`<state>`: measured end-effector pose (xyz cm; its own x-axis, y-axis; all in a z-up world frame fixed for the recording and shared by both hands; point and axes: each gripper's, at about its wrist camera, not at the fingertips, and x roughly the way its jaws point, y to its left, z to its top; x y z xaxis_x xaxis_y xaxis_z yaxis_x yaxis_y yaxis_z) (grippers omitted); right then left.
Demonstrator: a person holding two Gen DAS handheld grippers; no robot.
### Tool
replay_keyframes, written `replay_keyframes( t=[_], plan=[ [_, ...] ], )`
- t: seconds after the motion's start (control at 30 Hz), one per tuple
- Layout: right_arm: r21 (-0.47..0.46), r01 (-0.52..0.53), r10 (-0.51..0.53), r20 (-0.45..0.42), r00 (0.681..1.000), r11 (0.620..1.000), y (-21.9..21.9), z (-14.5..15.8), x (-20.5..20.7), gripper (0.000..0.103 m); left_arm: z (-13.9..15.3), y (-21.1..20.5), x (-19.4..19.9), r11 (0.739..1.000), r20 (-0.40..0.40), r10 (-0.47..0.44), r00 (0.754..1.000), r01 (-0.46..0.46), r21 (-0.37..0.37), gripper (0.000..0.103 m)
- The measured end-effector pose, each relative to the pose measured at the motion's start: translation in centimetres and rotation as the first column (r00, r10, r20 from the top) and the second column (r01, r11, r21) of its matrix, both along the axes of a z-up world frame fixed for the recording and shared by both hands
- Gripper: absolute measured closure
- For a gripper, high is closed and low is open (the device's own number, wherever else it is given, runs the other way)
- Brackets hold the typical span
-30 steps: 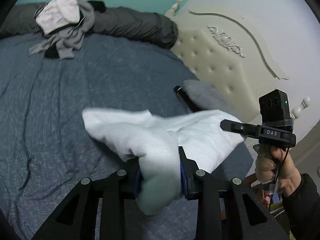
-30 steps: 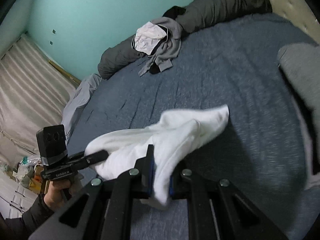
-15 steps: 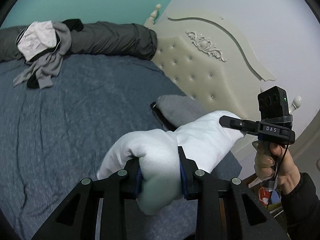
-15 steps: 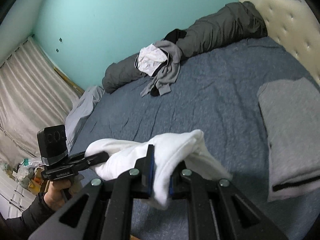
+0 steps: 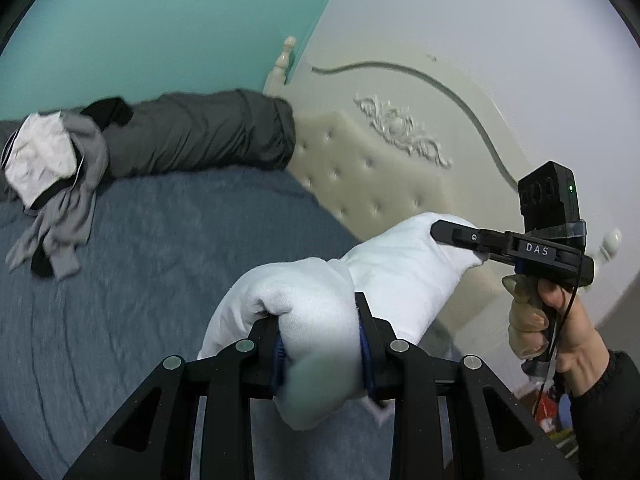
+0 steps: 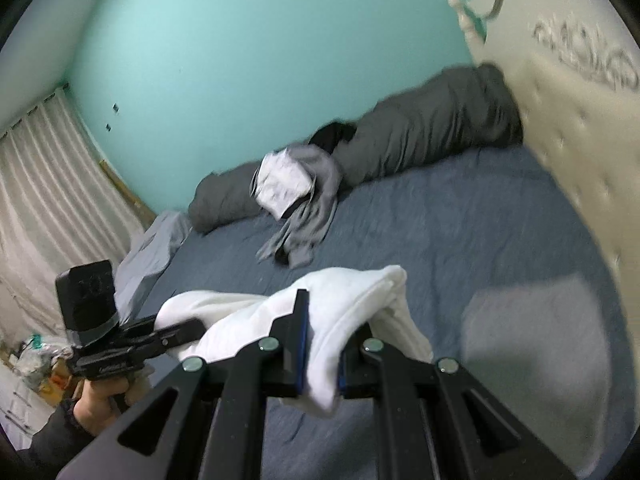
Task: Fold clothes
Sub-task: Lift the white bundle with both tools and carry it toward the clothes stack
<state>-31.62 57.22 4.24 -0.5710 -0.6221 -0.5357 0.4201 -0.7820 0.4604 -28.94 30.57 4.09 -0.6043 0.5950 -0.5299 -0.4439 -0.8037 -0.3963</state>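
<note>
White fleecy garment (image 5: 320, 312) low centre, pinched by left gripper (image 5: 320, 344) and right gripper (image 6: 322, 356), above blue-grey bed (image 5: 160, 280).

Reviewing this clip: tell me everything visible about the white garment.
The white garment looks like soft, thick knit or fleece, plain, no print visible. It is bunched and hangs in the air above the blue bed, strung between both grippers: the left gripper clamps one thick bundle, the right gripper a thinner fold. Loose ends droop below each.
</note>
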Motion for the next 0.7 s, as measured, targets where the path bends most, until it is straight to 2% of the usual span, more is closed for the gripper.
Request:
replay_keyframes(
  t=[0.17, 0.33, 0.47, 0.63, 0.7],
  plan=[
    [0.084, 0.073, -0.067, -0.077, 0.995, 0.994, 3.1, 3.2, -6.0, 0.094, 2.3, 4.3, -6.4, 1.000, -0.058, 0.000, 0.998, 0.001, 0.012, 0.072],
    [0.146, 0.169, -0.149, -0.139, 0.979, 0.975, 7.7, 3.5, -10.2, 0.094, 1.5, 10.0, -11.5, 0.999, -0.065, -0.026, 0.998, 0.027, 0.018, 0.072],
    [0.206, 0.206, -0.184, -0.124, 0.975, 0.957, 11.1, 1.3, -11.4, 0.094, -1.7, 14.4, -12.9, 0.997, -0.016, -0.070, 0.997, 0.070, 0.024, 0.072],
    [0.232, 0.210, -0.204, -0.049, 0.978, 0.950, 15.8, -4.1, -10.1, 0.094, -7.9, 18.8, -11.1, 0.990, 0.082, -0.139, 0.987, 0.135, 0.049, 0.072],
    [0.238, 0.204, -0.209, -0.005, 0.978, 0.950, 17.5, -6.1, -9.1, 0.094, -9.4, 20.1, -10.0, 0.987, 0.098, -0.159, 0.982, 0.156, 0.038, 0.072]
  ],
)
